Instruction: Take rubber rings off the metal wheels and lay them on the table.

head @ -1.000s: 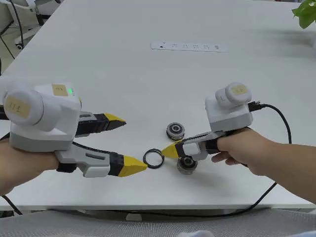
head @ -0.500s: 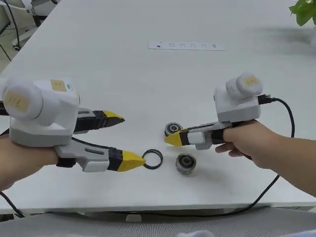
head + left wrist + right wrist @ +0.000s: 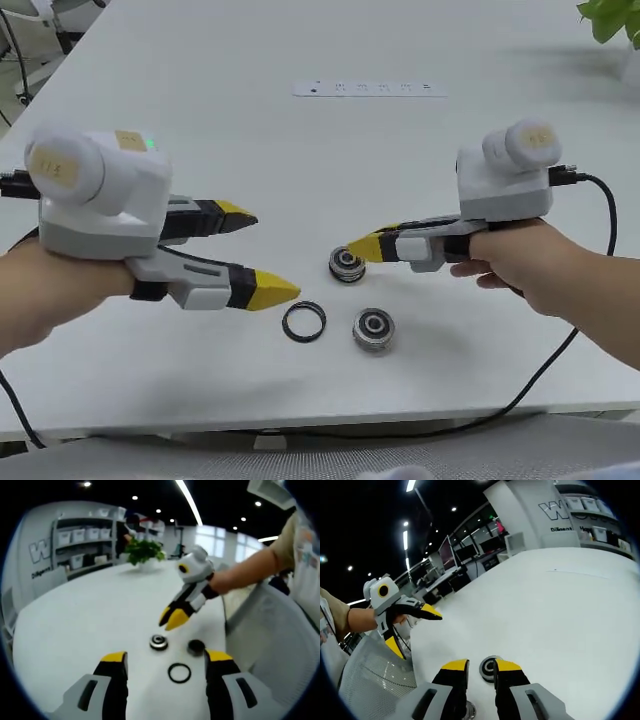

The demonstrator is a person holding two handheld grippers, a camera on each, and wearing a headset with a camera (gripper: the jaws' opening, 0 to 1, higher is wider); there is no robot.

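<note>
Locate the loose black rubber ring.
In the head view, the black rubber ring lies flat on the white table, just left of the nearer metal wheel, near the left gripper.

Bright ceiling lighting, soft shadows, fisheye-warped edges

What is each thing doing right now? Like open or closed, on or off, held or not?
left gripper: open wide, holding nothing
right gripper: jaws only slightly apart, holding nothing
rubber ring: off its wheel, lying flat on the table
far metal wheel: on the table, not held; rubber on or off too small to tell
near metal wheel: on the table, not held; rubber likewise unclear
</note>
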